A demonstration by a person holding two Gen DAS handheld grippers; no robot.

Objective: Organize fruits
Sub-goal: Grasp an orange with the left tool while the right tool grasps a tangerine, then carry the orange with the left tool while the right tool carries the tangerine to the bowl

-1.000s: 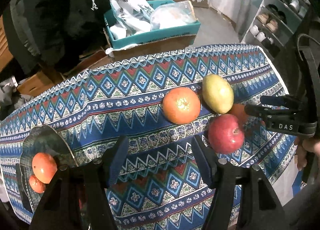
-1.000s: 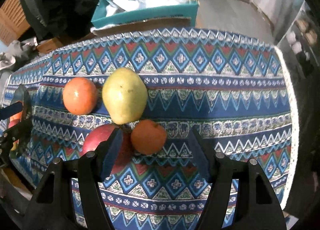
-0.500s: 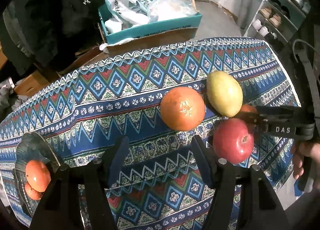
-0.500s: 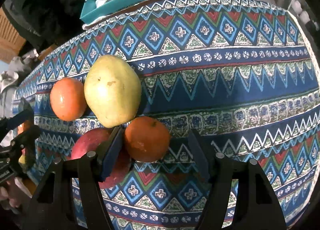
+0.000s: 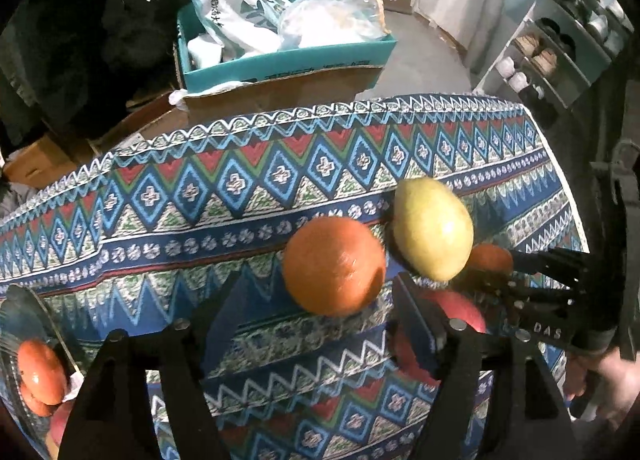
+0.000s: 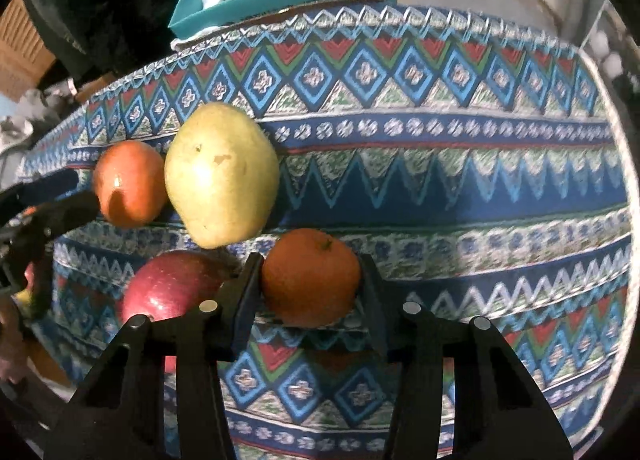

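**Small orange bracketed, neighbours crowding the left finger**

Between the fingers of the right gripper sits the small round orange with a green stem nub, resting on the blue, red and white zigzag-patterned tablecloth. Both pads lie against or just beside its sides; I cannot tell whether they are clenched on it yet. Just left of that orange lies the glossy red apple, pressed close to the left finger. Behind the orange is the large yellow-green pear, and left of the pear the bigger round orange.

My judgement: a lift could drag the finger across the apple or nudge the pear, sending either rolling toward the table edge; a shallow grip on the smooth round orange could also let it squirt out.

The left gripper hangs released and empty, just short of the bigger orange.

Far left of the orange cluster, a dark glass plate holds two small reddish-orange fruits. Beyond the table, a teal cardboard box holds white plastic bags.
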